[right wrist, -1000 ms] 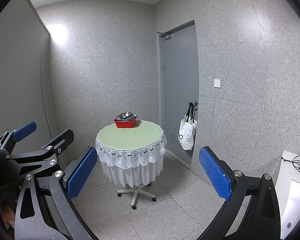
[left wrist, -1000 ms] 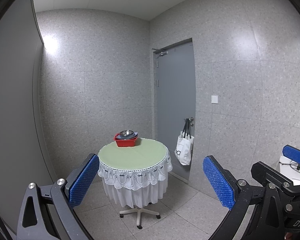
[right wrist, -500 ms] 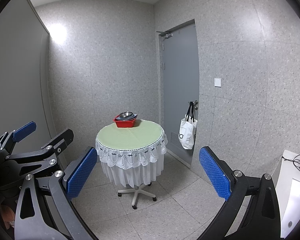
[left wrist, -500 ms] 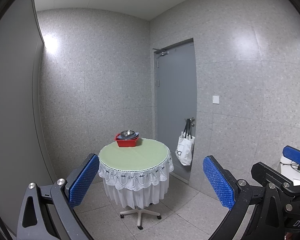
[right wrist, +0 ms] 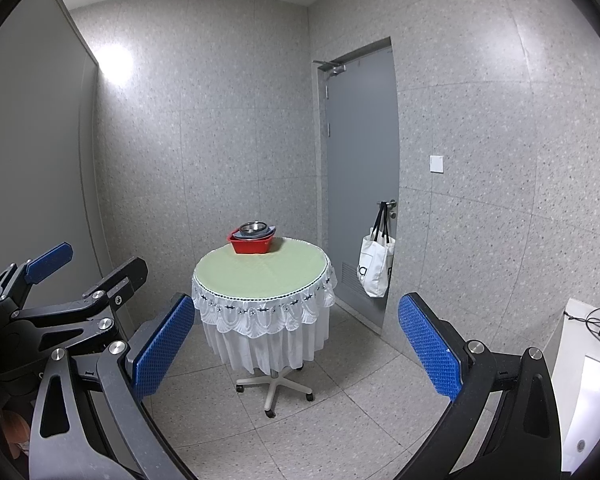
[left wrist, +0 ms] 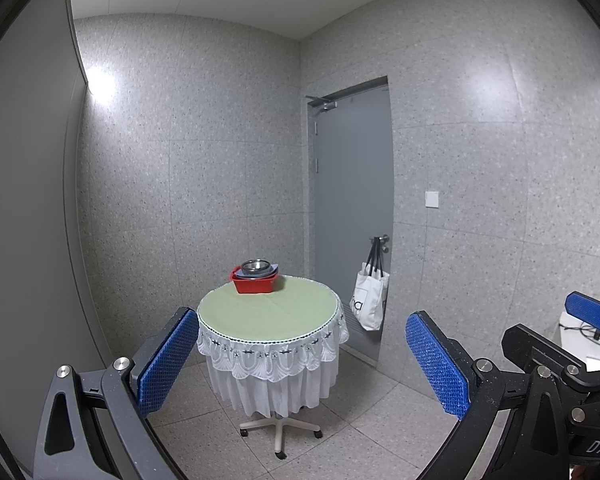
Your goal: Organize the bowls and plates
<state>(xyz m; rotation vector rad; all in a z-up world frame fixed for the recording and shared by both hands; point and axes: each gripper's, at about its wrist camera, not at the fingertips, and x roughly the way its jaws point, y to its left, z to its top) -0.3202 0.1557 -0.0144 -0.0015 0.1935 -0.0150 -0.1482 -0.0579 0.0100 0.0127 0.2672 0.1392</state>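
Note:
A red basin (left wrist: pixel 255 283) (right wrist: pixel 251 245) stands at the far edge of a round table (left wrist: pixel 272 312) (right wrist: pixel 260 276) with a green top and white lace skirt. A grey-blue dish and a steel bowl (left wrist: pixel 255 266) (right wrist: pixel 253 227) are stacked in the basin. My left gripper (left wrist: pixel 300 360) is open, well short of the table, nothing between its blue pads. My right gripper (right wrist: pixel 296 352) is open and empty too, equally far back. The other gripper shows at the edge of each view.
A grey door (left wrist: pixel 352 216) stands behind the table on the right, a white tote bag (left wrist: pixel 369 296) hanging from its handle. A white unit with cables (right wrist: pixel 588 360) sits at the far right. The table rests on a wheeled base (left wrist: pixel 278 430) on tiled floor.
Both views have drifted only slightly; the table sits a little further right in the left wrist view. Both grippers stay open and empty.

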